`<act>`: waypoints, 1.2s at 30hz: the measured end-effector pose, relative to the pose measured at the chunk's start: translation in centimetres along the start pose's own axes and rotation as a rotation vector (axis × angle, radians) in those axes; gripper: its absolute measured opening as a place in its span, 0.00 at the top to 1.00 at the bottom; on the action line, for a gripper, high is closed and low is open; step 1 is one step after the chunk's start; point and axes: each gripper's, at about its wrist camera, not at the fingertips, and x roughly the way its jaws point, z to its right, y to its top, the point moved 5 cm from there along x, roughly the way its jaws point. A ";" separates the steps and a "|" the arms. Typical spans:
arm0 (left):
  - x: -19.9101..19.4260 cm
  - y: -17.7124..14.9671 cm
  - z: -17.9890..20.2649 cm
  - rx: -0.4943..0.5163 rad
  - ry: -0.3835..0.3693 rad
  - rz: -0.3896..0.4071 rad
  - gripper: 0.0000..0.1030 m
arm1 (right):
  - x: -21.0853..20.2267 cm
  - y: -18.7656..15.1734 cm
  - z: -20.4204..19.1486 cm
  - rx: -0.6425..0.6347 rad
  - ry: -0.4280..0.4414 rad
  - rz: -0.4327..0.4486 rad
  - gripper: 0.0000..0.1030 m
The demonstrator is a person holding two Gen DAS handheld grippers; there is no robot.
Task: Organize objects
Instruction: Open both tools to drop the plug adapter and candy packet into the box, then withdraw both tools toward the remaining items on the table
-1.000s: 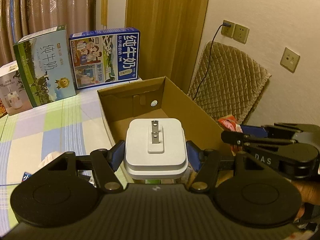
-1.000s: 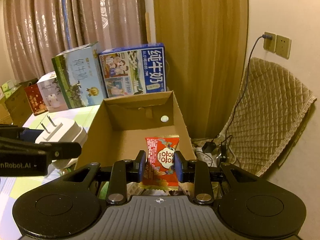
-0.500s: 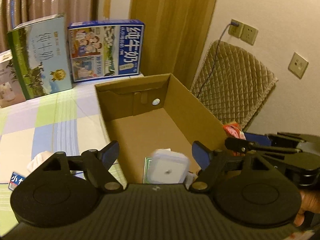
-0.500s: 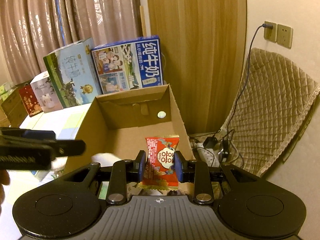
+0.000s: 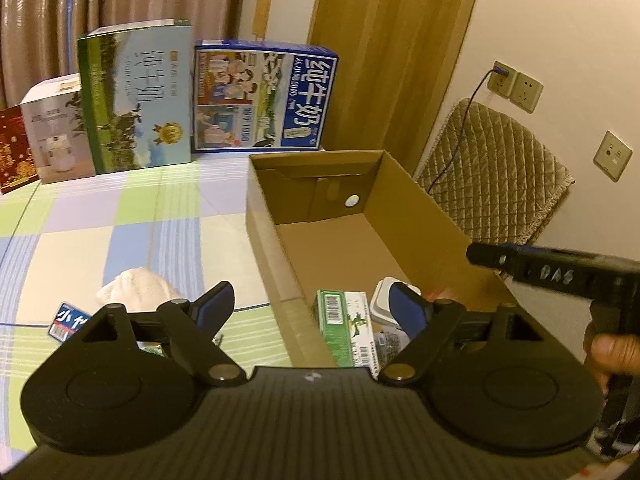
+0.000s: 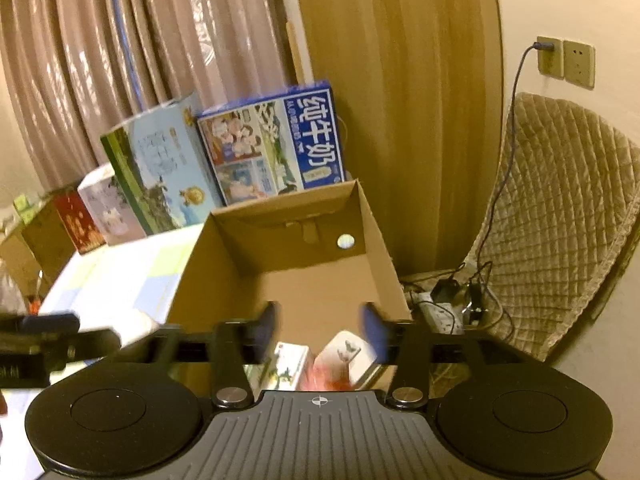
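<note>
Both tongs wide open, holding nothing: left gripper [image 5: 308, 310] with blue tips spread over the near left wall of the cardboard box [image 5: 416, 188], right gripper [image 6: 320, 326] spread over the near end of the same box. Probably so, because things go into the box to be tidy. Down in the near end, at 6 o'clock in the box: a white plug [image 5: 386, 300], a green packet [image 5: 352, 328] beside it, and a red snack bag [image 6: 324, 376], blurry, maybe dropping in right now. Far half of the box bare. Left out on the checked cloth [image 5: 120, 220], at 8 o'clock from the box: a white lump [image 5: 132, 286] and a small blue label thing [image 5: 70, 320], likely next to go in. At 11 o'clock, standing milk cartons [image 5: 264, 100] well apart from the box. Box wall between the left tongs and the plug; the other tongs close by at 3 o'clock, so easy to bump
</note>
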 end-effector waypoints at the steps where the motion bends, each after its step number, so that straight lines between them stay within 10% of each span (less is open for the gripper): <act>1: -0.3 -0.1 -0.2 -0.002 0.004 0.003 0.20 | -0.3 0.1 0.1 0.006 0.000 0.009 0.44; 36: -17.0 -10.0 -12.0 -0.124 0.249 0.046 0.01 | -10.6 -7.9 -16.0 -0.105 0.163 0.012 0.05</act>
